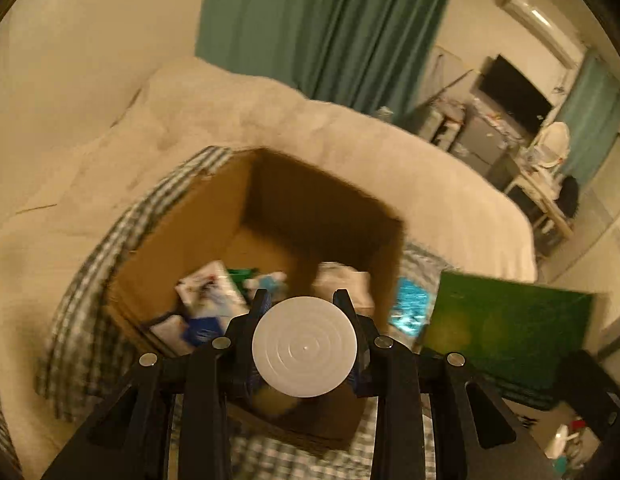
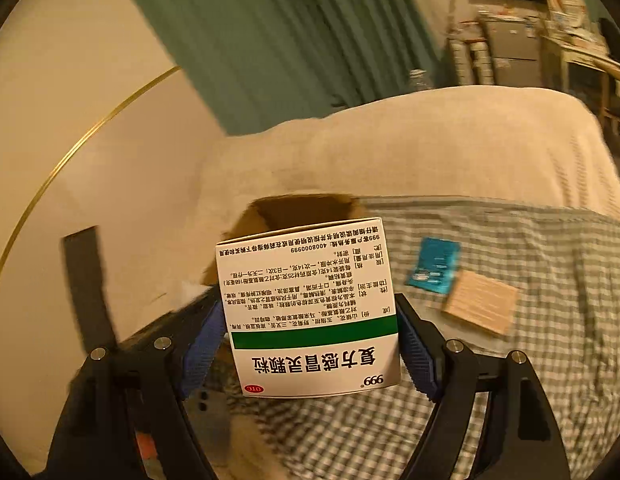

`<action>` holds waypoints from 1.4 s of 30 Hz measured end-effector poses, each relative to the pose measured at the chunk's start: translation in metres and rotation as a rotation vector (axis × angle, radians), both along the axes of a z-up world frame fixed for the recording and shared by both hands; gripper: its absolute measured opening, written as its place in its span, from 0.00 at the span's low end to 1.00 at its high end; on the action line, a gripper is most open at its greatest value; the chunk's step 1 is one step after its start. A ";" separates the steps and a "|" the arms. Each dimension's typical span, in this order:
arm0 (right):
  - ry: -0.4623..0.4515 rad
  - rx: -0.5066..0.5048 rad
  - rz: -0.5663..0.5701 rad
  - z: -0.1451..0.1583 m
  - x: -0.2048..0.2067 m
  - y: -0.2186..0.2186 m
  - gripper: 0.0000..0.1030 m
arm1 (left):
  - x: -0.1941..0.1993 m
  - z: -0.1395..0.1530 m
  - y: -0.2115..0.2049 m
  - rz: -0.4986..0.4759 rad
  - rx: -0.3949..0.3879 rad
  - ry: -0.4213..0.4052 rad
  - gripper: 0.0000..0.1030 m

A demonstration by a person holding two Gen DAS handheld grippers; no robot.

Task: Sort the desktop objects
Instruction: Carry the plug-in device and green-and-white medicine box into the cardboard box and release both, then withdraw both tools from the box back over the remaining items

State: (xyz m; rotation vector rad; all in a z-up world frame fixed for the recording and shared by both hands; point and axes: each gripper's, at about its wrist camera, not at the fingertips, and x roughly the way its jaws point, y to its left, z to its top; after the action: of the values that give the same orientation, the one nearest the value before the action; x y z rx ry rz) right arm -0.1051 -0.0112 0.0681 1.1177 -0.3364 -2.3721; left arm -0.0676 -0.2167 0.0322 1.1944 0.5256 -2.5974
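Black fingers of the left gripper (image 1: pixel 304 300) close narrowly on a small container whose round white cap (image 1: pixel 304 347) faces the camera; the blue pads press its sides, and only a blurred blue and yellow body shows below the cap. Straight ahead of and below these fingertips stands an open cardboard box (image 1: pixel 214 216), holding a jumble of white and blue packets (image 1: pixel 208 300) in its near corner. Beyond the box on its right lie a shiny blue sachet (image 1: pixel 409 306) and a green board (image 1: pixel 505 324). Box and sachet sit on a green-and-white checked cloth (image 1: pixel 86 292) spread over a cream blanket (image 1: pixel 349 136), with a teal curtain (image 1: pixel 321 28) behind.

Wide apart, the right gripper (image 2: pixel 310 312) has its blue pads (image 2: pixel 419 354) clamped on the two sides of a white medicine box (image 2: pixel 306 304) with a green band and upside-down Chinese print, held up off the cloth. Directly behind that carton the cardboard box's brown rim (image 2: pixel 306 208) peeks out. Off to the right of the fingers, on the checked cloth (image 2: pixel 509 380), the blue sachet (image 2: pixel 433 266) lies just beside a tan flat pack (image 2: pixel 479 306), their corners seeming to touch. Left of the gripper a black strip (image 2: pixel 90 284) stands against the cream wall.
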 end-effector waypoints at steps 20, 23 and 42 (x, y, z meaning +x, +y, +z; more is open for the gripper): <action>0.023 -0.037 0.057 -0.048 -0.055 -0.057 0.80 | -0.014 -0.038 -0.043 0.016 -0.077 -0.065 0.75; 0.026 -0.036 0.014 -0.040 -0.055 -0.040 0.80 | -0.007 -0.026 -0.027 -0.006 -0.091 -0.047 0.75; 0.043 0.110 -0.163 -0.028 -0.003 0.126 0.80 | 0.005 -0.002 0.140 -0.255 -0.145 -0.026 0.84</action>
State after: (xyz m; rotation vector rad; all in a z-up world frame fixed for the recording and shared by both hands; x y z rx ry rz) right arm -0.1080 0.1145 0.0403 1.1244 -0.2957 -2.5819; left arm -0.0622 -0.0763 0.0306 1.3199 0.1854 -2.7674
